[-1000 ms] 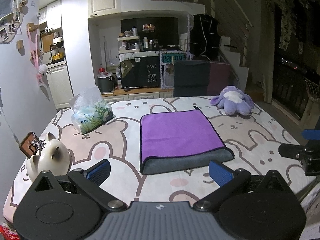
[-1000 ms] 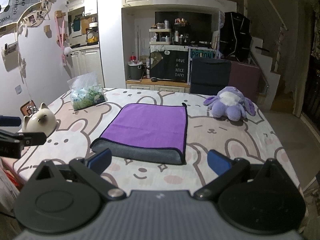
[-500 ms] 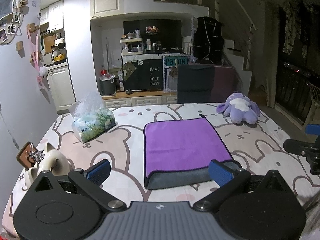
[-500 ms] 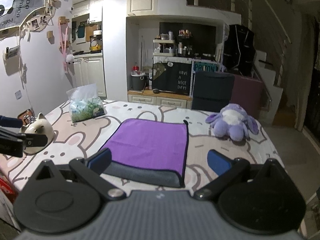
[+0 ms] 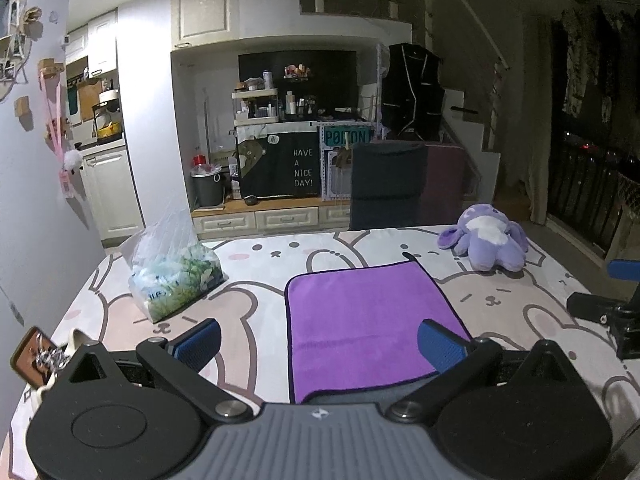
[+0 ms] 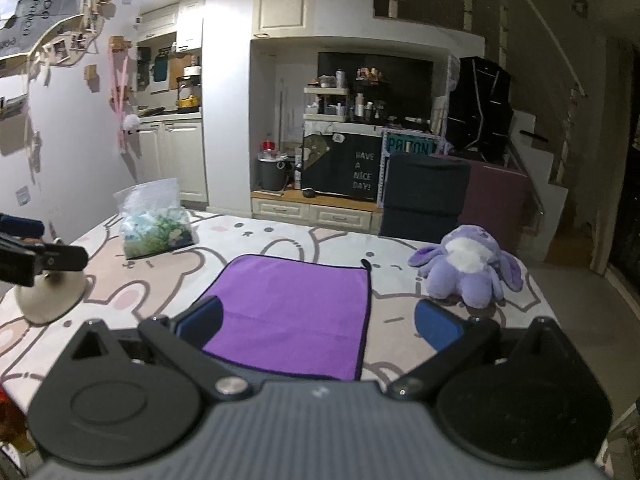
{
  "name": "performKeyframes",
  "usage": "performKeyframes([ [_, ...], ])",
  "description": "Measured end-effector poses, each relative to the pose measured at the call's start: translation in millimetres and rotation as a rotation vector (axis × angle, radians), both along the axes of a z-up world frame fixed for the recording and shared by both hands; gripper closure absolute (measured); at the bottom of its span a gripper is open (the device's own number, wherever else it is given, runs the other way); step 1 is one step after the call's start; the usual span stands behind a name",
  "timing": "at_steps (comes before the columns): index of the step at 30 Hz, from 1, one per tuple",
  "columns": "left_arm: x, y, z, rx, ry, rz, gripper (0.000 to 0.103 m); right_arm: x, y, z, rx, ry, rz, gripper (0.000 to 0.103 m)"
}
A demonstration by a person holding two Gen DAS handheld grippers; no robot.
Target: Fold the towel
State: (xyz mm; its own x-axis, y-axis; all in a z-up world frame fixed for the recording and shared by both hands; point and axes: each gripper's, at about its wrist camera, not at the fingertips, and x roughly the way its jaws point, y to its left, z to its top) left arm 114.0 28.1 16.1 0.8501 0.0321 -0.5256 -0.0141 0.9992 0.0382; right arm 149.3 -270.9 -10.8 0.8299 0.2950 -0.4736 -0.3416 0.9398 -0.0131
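Both grippers have pulled back and tipped up since a second ago, so the towel (image 5: 368, 320) now sits lower in each view and its near grey fold is mostly hidden behind the gripper bodies. That purple towel lies folded flat on the bunny-print table (image 5: 256, 320), roughly in the middle, dark-edged, with a small loop at its far right corner.

On the left, the left gripper (image 5: 319, 340) hangs above the near edge, jaws spread wide, nothing between the blue pads (image 5: 199, 338). Its right pad overlaps the towel's near right side in the picture, but whether it touches I cannot tell. On the right, the right gripper (image 6: 318, 322) is likewise wide open and empty, its left pad showing over the towel's near left corner.

Well apart from the towel, a plastic bag (image 5: 172, 280) of green-and-white stuff stands toward the far left of the table. A purple plush (image 6: 466, 266) sits near the far right corner. A cream cat figure (image 6: 50, 292) rests at the left edge, partly hidden behind the left gripper in the right wrist view.
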Motion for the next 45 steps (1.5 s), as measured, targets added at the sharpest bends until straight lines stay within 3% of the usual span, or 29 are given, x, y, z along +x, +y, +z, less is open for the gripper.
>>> performKeyframes([
  [11, 43.8, 16.9, -19.9, -0.017, 0.020, 0.014, 0.000, 31.4, -2.3, -19.2, 0.010, -0.012, 0.022, 0.000],
  [19, 68.0, 29.1, -47.9, -0.006, 0.044, 0.004, 0.000, 64.2, -11.7, -40.4, 0.033, 0.048, 0.030, 0.000],
  [25, 82.1, 40.7, -72.7, 0.002, 0.073, -0.047, 0.000, 83.5, -29.8, -60.4, 0.112, 0.018, -0.019, 0.000],
  [30, 90.1, 54.4, -91.6, -0.057, 0.088, -0.112, 0.000, 100.2, -39.2, -78.1, 0.112, 0.034, -0.007, 0.000],
  [35, 94.8, 74.3, -109.0, -0.212, 0.100, -0.196, 0.000, 116.0, -46.0, -97.2, 0.127, 0.111, 0.082, 0.000],
  [39, 99.1, 82.1, -119.8, -0.236, 0.120, -0.211, 0.000, 124.3, -43.5, -112.8, 0.107, 0.181, 0.139, 0.000],
  [42, 102.8, 87.2, -127.7, -0.248, 0.150, -0.237, 0.007, 129.1, -42.3, -122.1, 0.098, 0.226, 0.179, 0.002],
  [45, 107.4, 90.1, -136.2, -0.275, 0.199, -0.270, 0.020, 133.3, -40.7, -130.4, 0.093, 0.272, 0.222, 0.015],
])
